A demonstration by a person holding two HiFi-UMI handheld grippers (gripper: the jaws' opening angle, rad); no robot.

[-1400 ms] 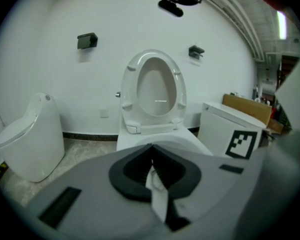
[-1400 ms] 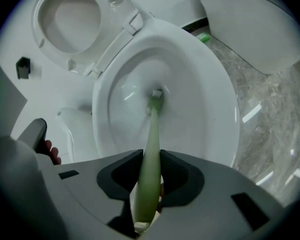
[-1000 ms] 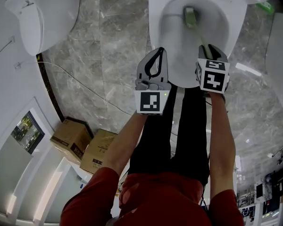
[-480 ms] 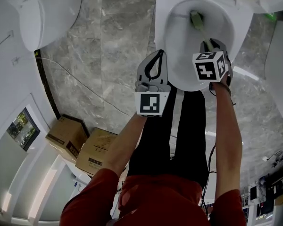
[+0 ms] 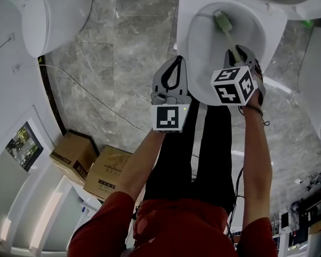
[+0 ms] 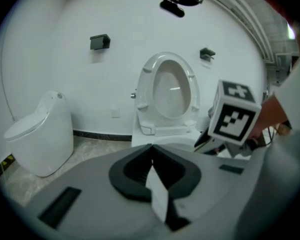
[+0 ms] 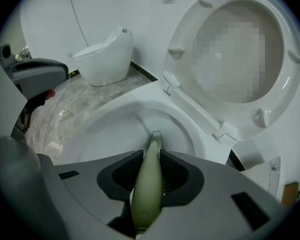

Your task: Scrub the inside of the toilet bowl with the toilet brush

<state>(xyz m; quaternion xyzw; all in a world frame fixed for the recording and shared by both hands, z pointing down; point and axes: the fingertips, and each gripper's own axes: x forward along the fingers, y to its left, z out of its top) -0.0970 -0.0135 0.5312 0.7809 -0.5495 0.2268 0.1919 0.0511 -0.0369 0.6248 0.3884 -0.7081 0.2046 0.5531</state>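
Mid-scrub — my right tongs [image 7: 150, 154] clamp the toilet brush [image 5: 223, 21] in the bowl [image 5: 203, 63], left tongs [image 6: 151, 159] pinched together, empty — I'd sweep the walls next.

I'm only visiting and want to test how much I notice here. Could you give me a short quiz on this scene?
1. True or false: the left gripper is shut and empty.
2. Where is the head of the brush that the right gripper holds? A) in the bowl B) in a holder C) on a shelf
3. How many cardboard boxes lie on the floor?
Key: 1 true; 2 A; 3 two.
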